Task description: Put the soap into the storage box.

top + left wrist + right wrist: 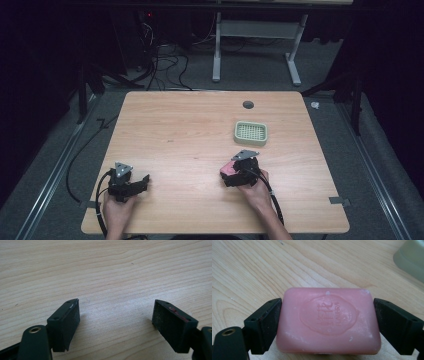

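On my right, the right hand-held gripper (327,322) is clamped on the pink soap bar (328,320), one black pad pressed against each short end; the bar lies flat between them with its embossed oval stamp facing up, just above the wooden bench (249,272). From the high view I see that right hand-held gripper (231,172) near the front of the bench, right of centre, with the soap (228,168) showing pink at its tip. My left hand-held gripper (116,320) is released, its jaws spread wide apart over bare wood with nothing between them; in the high view it sits at the front left of the bench (142,181). Farther back, just beyond the soap, a pale green soap dish (251,132) with a slotted grid top rests on the bench, apart from both tools.
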Demonstrator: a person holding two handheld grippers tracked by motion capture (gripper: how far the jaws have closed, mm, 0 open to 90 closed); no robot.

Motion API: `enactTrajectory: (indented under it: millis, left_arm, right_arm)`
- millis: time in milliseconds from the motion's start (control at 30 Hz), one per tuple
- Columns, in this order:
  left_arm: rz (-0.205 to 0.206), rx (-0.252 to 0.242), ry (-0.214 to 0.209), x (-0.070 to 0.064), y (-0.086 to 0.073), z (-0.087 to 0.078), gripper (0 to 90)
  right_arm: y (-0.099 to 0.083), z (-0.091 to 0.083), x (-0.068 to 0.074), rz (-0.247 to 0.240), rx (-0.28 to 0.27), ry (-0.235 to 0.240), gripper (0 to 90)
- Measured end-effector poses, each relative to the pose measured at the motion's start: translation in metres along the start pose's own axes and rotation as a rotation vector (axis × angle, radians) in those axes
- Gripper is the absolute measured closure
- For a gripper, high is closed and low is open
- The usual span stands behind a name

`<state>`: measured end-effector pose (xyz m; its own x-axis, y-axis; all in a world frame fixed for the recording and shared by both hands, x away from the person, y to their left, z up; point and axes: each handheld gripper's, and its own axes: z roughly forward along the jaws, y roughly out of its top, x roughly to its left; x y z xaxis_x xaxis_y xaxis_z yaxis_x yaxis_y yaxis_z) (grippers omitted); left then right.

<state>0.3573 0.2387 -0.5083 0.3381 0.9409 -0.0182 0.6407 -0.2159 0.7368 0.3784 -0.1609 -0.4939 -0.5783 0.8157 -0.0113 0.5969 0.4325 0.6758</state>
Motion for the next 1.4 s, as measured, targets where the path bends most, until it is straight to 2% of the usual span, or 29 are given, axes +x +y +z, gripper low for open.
enactTrajectory:
  millis: [133,900,1400]
  left_arm:
    - [0.000,0.000,0.000,0.000,0.000,0.000,22.7]
    - [0.000,0.000,0.000,0.000,0.000,0.000,22.7]
    - [0.000,0.000,0.000,0.000,0.000,0.000,22.8]
  right_arm:
    - [-0.003,0.004,-0.001,0.007,0.016,0.009,12.2]
    - [-0.007,0.003,0.002,0.006,0.000,-0.014,13.6]
    - [0.000,-0.020,-0.005,0.048,-0.074,-0.008,13.6]
